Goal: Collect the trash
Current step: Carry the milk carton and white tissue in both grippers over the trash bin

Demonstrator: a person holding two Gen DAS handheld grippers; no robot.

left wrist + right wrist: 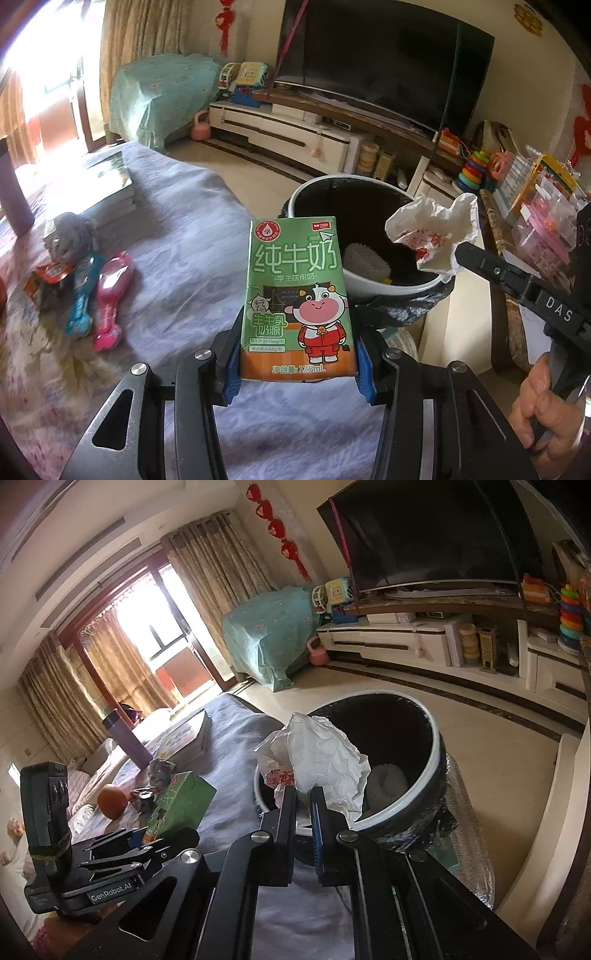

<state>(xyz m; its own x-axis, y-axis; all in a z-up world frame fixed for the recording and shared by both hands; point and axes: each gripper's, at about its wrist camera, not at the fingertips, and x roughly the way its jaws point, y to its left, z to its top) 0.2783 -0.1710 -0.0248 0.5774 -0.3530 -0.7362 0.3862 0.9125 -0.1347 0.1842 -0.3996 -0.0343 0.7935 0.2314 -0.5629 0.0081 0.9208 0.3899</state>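
Left gripper (295,363) pinches a green milk carton (295,299); right gripper (303,805) pinches crumpled white paper (325,760) above the black-lined bin (432,746); only the left view shows pink and blue wrappers (98,291)

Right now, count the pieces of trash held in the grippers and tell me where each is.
2. The green milk carton is clamped upright in the left gripper, short of the bin. The crumpled white wrapper is pinched in the right gripper, over the bin's rim.

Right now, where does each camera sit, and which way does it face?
Left wrist: on the left gripper, facing the milk carton it clamps, the bin and TV beyond; a hand shows.
Right wrist: on the right gripper, facing the crumpled paper it pinches over the bin.
Shared: bin, carton, paper.
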